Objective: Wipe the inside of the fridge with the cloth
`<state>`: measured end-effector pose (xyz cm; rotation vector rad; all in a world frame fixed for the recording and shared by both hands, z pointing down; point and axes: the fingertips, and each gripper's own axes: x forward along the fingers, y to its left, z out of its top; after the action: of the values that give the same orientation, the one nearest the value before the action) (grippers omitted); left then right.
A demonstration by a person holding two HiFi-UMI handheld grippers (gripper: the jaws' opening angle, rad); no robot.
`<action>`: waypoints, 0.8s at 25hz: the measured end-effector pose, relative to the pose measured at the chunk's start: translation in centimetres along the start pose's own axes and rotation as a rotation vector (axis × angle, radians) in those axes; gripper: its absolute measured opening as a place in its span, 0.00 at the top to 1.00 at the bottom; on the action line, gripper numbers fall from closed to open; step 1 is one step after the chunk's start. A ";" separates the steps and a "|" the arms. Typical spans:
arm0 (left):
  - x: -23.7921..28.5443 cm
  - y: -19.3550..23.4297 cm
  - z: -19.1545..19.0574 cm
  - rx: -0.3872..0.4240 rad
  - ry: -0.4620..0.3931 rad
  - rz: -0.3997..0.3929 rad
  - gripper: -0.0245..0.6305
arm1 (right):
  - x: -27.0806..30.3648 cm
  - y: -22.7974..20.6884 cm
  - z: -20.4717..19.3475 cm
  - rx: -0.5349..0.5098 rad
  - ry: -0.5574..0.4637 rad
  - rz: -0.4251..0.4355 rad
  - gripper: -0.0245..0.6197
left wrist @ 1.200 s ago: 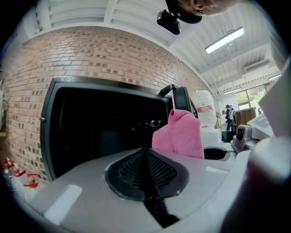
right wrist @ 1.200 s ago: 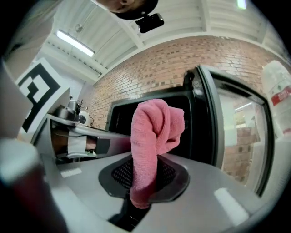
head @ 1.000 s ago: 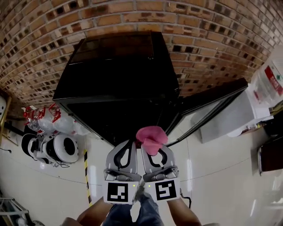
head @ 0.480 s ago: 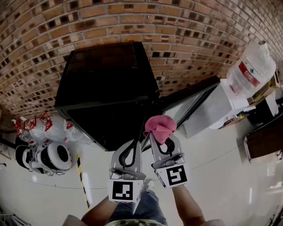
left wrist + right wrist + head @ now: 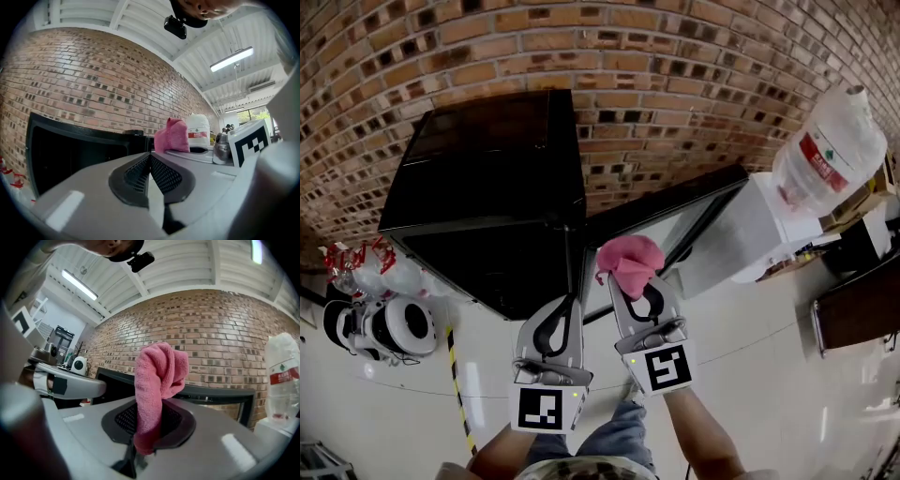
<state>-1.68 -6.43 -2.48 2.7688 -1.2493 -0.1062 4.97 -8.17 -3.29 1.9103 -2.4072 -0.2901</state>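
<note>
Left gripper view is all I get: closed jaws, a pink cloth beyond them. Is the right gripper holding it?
Observer: Yes. The right gripper is shut on the pink cloth, whose bunched end sticks up past the jaws.
Operator: Is the fridge door open?
Observer: Yes. The head view shows the door swung out to the right of the fridge.
Operator: Is the cloth inside yet?
Observer: No. The right gripper view shows the fridge beyond the cloth, ahead.

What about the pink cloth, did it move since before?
Yes. The pink cloth, held in the right gripper, went right: from the fridge's open front toward its open door.
</note>
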 end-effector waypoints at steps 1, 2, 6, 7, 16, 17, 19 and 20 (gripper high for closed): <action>0.6 -0.5 -0.3 0.008 0.001 0.020 0.94 | -0.3 -1.0 0.0 0.006 -0.003 0.012 0.87; 1.2 -0.9 -0.6 0.020 0.002 0.043 0.94 | -0.6 -2.1 -0.1 0.013 -0.007 0.023 0.87; 4.0 -2.4 -1.7 0.049 0.002 0.145 0.94 | -2.0 -7.4 -1.6 0.028 0.005 0.062 0.87; 4.7 -2.8 -2.0 0.050 0.007 0.169 0.94 | -2.2 -8.8 -2.1 0.025 0.006 0.072 0.87; 9.5 -7.8 -3.0 0.110 0.041 0.289 0.94 | -3.1 -20.6 -8.2 0.038 0.028 0.064 0.87; 9.8 -8.2 -3.2 0.115 0.046 0.299 0.94 | -3.3 -22.0 -8.8 0.040 0.033 0.055 0.87; 10.0 -9.0 -3.7 0.127 0.056 0.321 0.94 | -3.5 -24.3 -9.8 0.041 0.035 0.034 0.87; 10.0 -9.2 -3.9 0.134 0.062 0.330 0.94 | -3.5 -25.2 -10.1 0.044 0.032 0.024 0.87</action>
<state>12.20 -7.63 0.03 2.6008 -1.7315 0.0930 31.53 -11.40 2.35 1.8871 -2.4342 -0.2061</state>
